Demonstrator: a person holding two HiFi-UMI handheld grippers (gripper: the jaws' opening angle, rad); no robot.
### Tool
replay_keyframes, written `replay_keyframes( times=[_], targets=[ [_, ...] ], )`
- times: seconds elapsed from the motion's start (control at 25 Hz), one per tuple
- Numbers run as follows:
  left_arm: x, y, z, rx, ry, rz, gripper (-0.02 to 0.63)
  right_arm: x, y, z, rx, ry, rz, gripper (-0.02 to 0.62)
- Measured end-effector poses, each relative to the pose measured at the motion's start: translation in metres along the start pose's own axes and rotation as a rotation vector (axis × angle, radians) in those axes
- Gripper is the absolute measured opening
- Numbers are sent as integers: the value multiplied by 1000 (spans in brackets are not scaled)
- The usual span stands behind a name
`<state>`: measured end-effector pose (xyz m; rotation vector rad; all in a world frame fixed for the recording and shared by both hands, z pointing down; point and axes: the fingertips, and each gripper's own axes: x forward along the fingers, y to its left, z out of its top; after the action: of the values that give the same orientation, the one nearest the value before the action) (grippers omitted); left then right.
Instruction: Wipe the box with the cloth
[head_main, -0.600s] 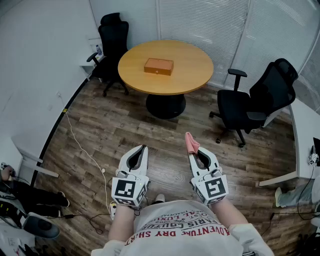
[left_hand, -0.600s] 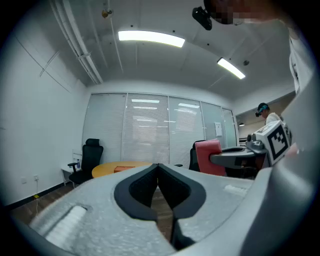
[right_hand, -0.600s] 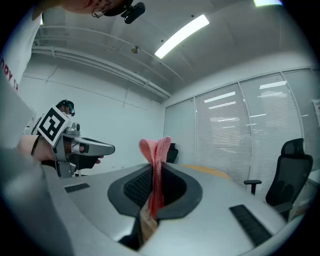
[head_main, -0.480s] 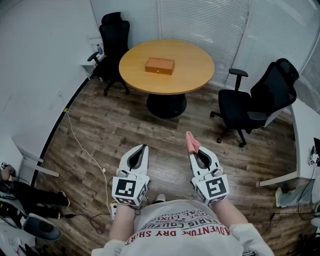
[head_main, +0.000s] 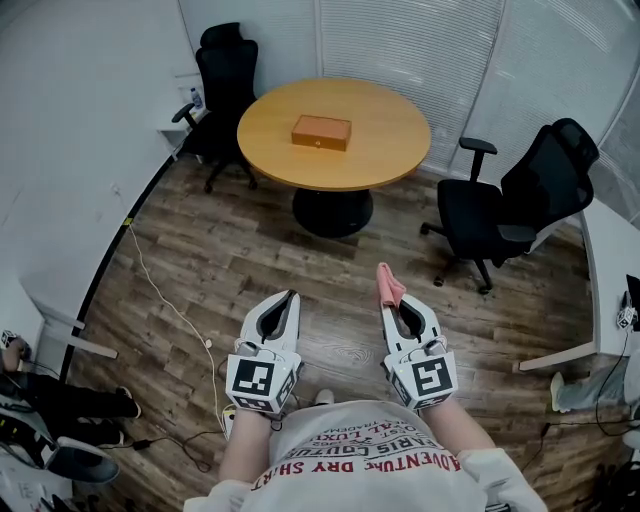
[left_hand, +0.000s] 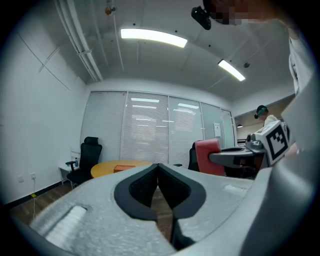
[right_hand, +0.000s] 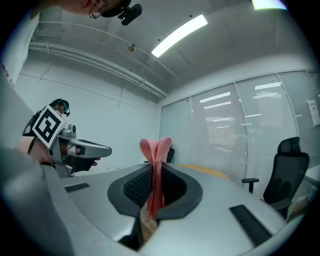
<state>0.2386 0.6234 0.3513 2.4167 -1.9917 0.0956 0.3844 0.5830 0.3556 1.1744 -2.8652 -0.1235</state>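
Observation:
An orange-brown box (head_main: 322, 132) lies on the round wooden table (head_main: 380, 150) far ahead; it shows small in the left gripper view as the box (left_hand: 122, 168). A pink cloth (head_main: 388, 285) sticks up from my right gripper (head_main: 391, 301), whose jaws are shut on it; in the right gripper view the cloth (right_hand: 156, 170) stands folded between the pads. My left gripper (head_main: 283, 300) is held beside it, jaws shut and empty, tips meeting in its own view (left_hand: 158, 167). Both grippers hover over the floor, well short of the table.
Black office chairs stand behind the table (head_main: 225, 75) and to its right (head_main: 510, 210). A white cable (head_main: 160, 290) runs over the wooden floor at the left. White desks sit at the left (head_main: 60, 330) and right edges (head_main: 610, 260). Blinds cover the far windows.
The view has crept slightly forward; both grippers sit a touch lower in the frame. The cloth stays clamped in the right gripper.

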Motion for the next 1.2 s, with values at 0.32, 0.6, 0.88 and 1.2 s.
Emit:
replay_keyframes(
  times=[0.32,0.6,0.88,1.2],
  targets=[
    [-3,37,-12,2,13,-80,9,39,40,-11,-21,58,-26,26],
    [2,83,-16,-25,26,-78,9,78,57,-16,27,103,-32,26],
    [24,110,-30,-34,45,-56,9,114,51,-32,40,130,-7,26],
    [96,145,-40,-27,59,-36,9,183,10,-52,39,143,20,26]
  ],
)
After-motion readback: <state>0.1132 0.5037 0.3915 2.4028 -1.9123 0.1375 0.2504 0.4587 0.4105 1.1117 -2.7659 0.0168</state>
